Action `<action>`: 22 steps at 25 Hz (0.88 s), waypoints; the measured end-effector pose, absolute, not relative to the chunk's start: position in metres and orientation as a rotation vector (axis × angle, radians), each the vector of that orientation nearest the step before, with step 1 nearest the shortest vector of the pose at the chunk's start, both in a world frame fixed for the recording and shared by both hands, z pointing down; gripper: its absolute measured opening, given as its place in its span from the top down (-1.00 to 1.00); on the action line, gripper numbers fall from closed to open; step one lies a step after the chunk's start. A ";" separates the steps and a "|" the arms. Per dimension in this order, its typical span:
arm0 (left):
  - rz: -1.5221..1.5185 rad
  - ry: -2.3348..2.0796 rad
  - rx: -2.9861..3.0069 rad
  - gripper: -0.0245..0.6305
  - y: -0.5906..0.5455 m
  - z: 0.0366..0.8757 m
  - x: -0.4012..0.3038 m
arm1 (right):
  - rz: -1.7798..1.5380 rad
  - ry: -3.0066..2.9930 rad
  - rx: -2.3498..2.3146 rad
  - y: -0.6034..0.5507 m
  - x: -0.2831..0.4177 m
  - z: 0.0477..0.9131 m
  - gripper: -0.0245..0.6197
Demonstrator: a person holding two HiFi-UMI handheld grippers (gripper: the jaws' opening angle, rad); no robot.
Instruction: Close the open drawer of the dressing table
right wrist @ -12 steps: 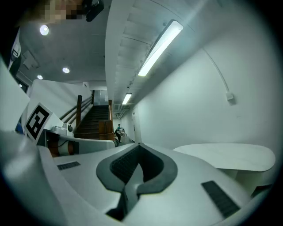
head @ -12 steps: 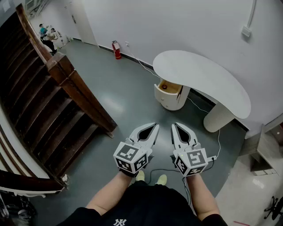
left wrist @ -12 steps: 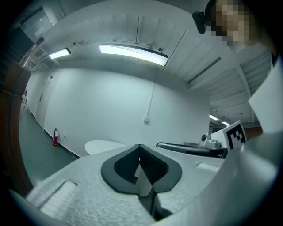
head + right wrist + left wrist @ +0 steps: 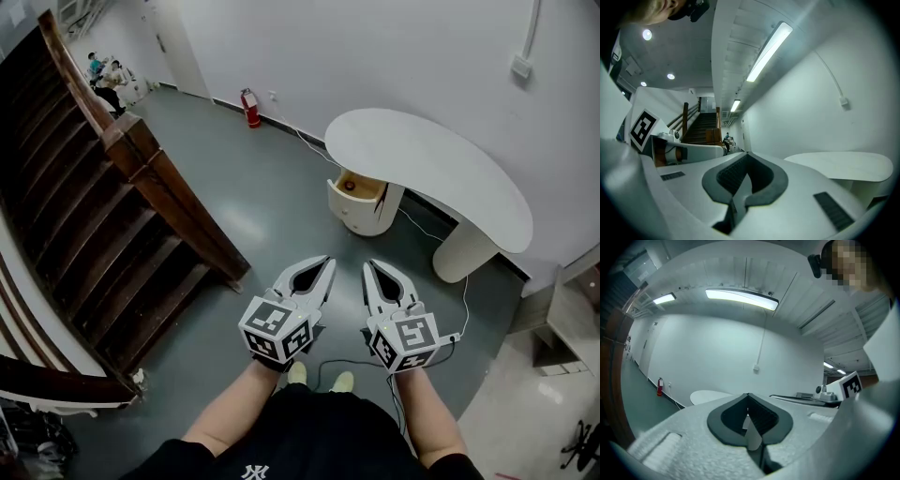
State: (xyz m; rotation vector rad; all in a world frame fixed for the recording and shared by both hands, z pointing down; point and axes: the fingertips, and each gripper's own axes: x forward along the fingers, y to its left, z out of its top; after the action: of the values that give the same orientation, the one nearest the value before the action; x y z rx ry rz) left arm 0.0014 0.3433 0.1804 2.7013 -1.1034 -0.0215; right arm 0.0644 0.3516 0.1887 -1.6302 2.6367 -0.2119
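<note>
A white dressing table [image 4: 427, 169] with a curved top stands against the far wall. Its top drawer [image 4: 361, 187] is pulled out, showing a wooden inside with a small red thing in it. My left gripper [image 4: 327, 262] and right gripper [image 4: 371, 266] are held side by side low in the head view, well short of the table, pointing level toward it. Both sets of jaws are shut with nothing between them. The table top [image 4: 710, 396] shows pale beyond the left gripper [image 4: 748, 397], and the same top [image 4: 843, 164] shows at the right beyond the right gripper [image 4: 747, 154].
A dark wooden staircase [image 4: 103, 206] with a heavy newel post fills the left. A red fire extinguisher [image 4: 249, 107] stands at the far wall. White cables [image 4: 463, 300] run along the floor near the table's leg. People sit far off at the top left [image 4: 103, 80].
The left gripper has turned a little and edged right; the right gripper and the drawer stand as before.
</note>
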 end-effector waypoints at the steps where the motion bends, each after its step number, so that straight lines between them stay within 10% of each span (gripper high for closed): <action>1: -0.020 -1.105 2.700 0.90 0.345 0.181 0.002 | -0.221 2.632 -1.618 0.353 0.065 0.188 0.88; 22: 0.025 -1.181 2.652 0.90 0.316 0.218 0.013 | -0.472 2.590 -1.502 0.328 0.088 0.239 0.87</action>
State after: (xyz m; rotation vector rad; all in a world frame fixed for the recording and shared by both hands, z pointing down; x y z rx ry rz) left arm 0.0126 0.3159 0.2179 2.6521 -1.1811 0.0249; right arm 0.0879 0.3280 0.2386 -1.5021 2.5904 -0.4717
